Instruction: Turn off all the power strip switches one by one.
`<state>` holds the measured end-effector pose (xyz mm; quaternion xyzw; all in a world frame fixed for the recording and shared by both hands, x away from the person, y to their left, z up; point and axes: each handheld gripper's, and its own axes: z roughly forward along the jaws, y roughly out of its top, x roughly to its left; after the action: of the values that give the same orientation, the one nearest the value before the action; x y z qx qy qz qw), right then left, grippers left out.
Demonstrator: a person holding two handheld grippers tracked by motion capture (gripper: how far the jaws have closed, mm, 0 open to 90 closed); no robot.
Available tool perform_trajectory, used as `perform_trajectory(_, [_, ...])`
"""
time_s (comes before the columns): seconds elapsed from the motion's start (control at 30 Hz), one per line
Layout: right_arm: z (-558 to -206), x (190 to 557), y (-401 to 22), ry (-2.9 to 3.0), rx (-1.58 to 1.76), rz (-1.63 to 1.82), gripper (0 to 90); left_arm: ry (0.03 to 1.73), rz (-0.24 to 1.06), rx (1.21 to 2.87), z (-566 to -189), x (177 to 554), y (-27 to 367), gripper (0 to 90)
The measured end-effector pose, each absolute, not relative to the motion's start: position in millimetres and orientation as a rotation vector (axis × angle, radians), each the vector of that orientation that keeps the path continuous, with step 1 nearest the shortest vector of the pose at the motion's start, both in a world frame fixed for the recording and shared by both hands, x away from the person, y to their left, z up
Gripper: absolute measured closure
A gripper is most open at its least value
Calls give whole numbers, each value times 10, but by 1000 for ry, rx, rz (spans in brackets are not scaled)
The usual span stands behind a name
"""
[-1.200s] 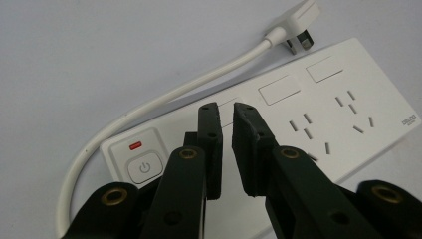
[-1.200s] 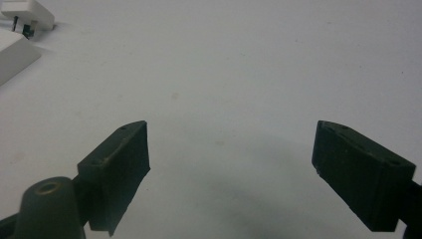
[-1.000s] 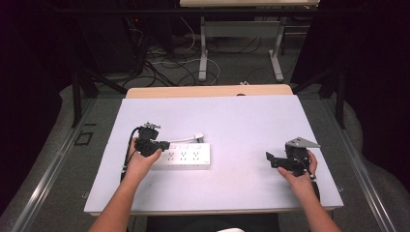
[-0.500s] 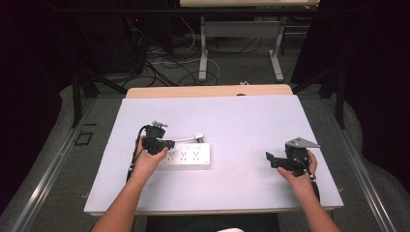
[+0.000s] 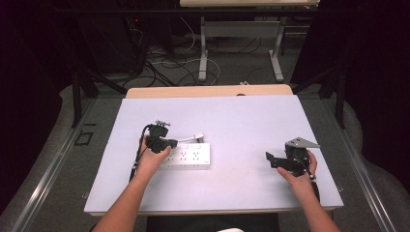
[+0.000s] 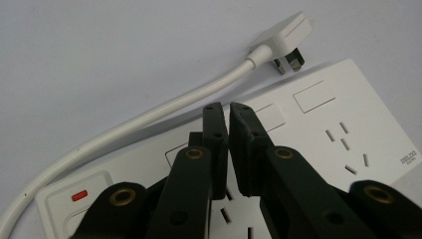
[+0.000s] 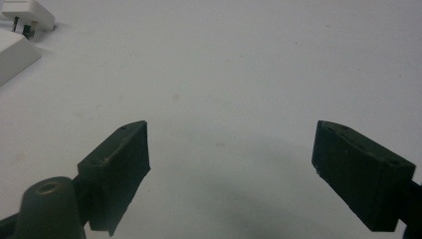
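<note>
- While the left gripper [image 6: 228, 112] hovers over the white power strip [image 5: 189, 156], its jaws are nearly closed with nothing between them.
- White plug [image 6: 286, 36] and its cable [image 6: 149, 117] lie just beyond the strip.
- Right gripper [image 7: 231, 149], well apart on the table [image 5: 241, 121], has its jaws spread wide and empty.

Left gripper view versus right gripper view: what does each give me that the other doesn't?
Left gripper view: the left claw, shut with nothing between its jaws, over the power strip, plus the strip's sockets, switches, red light and white cable.
Right gripper view: the right claw, wide open over the bare table.
Shared: the white plug lying beside the strip, part of the strip, and the tabletop.
</note>
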<state>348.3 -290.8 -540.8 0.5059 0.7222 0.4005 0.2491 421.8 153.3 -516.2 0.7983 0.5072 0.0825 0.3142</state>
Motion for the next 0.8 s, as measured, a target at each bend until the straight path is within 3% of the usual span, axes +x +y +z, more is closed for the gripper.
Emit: perform_trajectory(0.8, [-5412,3484,-2906,1969,1379,1093,146,1347,249,2125,-5211,4226,1519,870])
